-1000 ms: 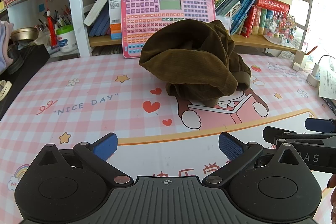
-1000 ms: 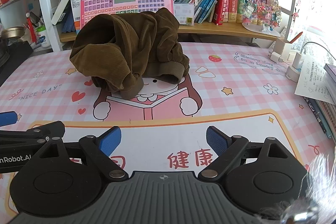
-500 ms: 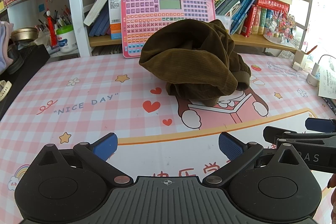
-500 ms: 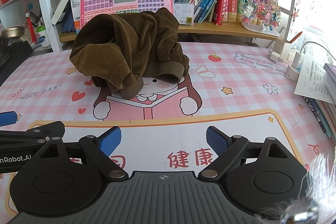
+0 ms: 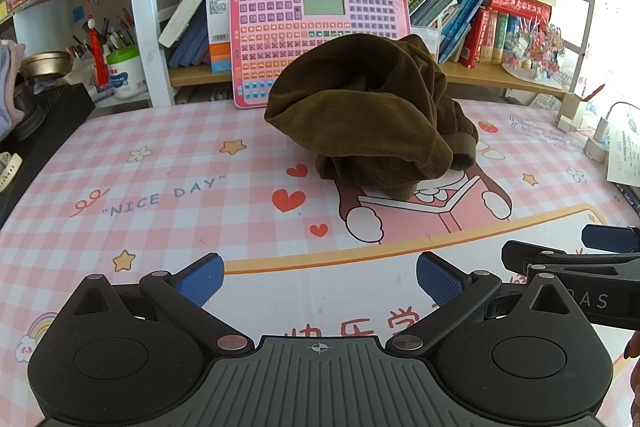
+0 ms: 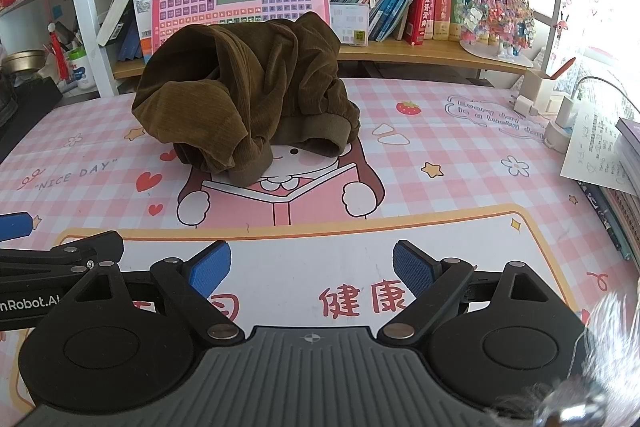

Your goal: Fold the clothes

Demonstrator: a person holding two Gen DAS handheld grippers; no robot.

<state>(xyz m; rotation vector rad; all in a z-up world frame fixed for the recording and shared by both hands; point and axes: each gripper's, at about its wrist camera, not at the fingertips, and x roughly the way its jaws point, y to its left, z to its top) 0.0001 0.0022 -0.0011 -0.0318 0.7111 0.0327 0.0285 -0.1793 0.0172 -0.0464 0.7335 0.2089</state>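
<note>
Brown corduroy garment (image 5: 372,115) lying crumpled in a mound near the middle of the pink checked desk mat (image 5: 160,187), in front of the pink keyboard toy (image 5: 316,27). No fold is yet visible; spreading and folding both appear to remain. Ribbed cuffs (image 6: 316,135) show at the heap's near edge. Left gripper (image 5: 320,277) and right gripper (image 6: 312,269) hover side by side, well apart from the cloth, fingers spread and empty.
</note>
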